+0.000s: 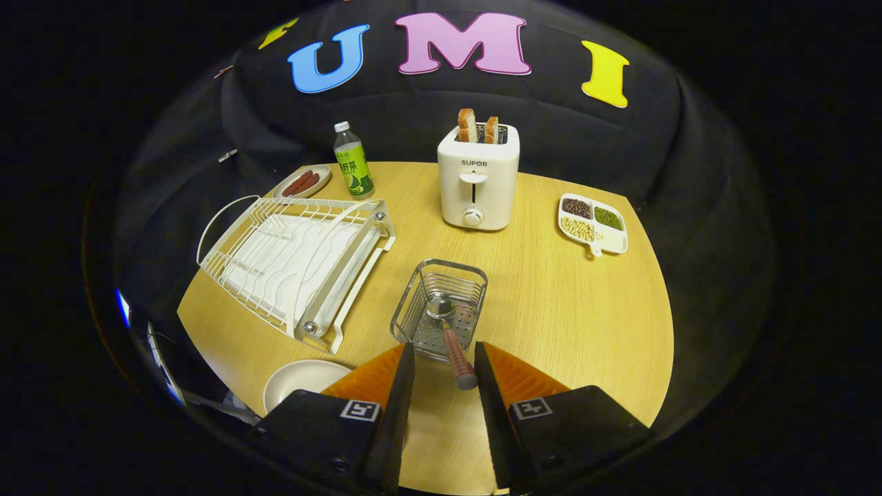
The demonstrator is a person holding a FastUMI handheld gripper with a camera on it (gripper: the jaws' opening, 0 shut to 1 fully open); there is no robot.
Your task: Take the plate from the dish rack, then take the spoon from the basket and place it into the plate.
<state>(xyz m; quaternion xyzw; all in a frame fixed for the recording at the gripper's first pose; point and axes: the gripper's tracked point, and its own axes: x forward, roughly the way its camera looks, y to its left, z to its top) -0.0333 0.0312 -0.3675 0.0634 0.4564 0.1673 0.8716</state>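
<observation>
A spoon (451, 337) with a metal bowl and a reddish handle leans in the wire basket (441, 308), its handle end sticking out over the near rim. My gripper (444, 351) is open, and the handle end lies between the two fingertips, closer to the right one, with a gap on the left side. A pale plate (303, 382) lies flat on the table just left of my left finger, partly hidden by it. The white dish rack (296, 258) stands to the left of the basket with nothing in it.
A white toaster (478, 178) with two bread slices stands beyond the basket. A green bottle (353, 164) and a small dish of sausages (302, 182) sit behind the rack. A divided tray of beans (593, 222) lies at the right. The wooden table (572, 324) has bare room on the right.
</observation>
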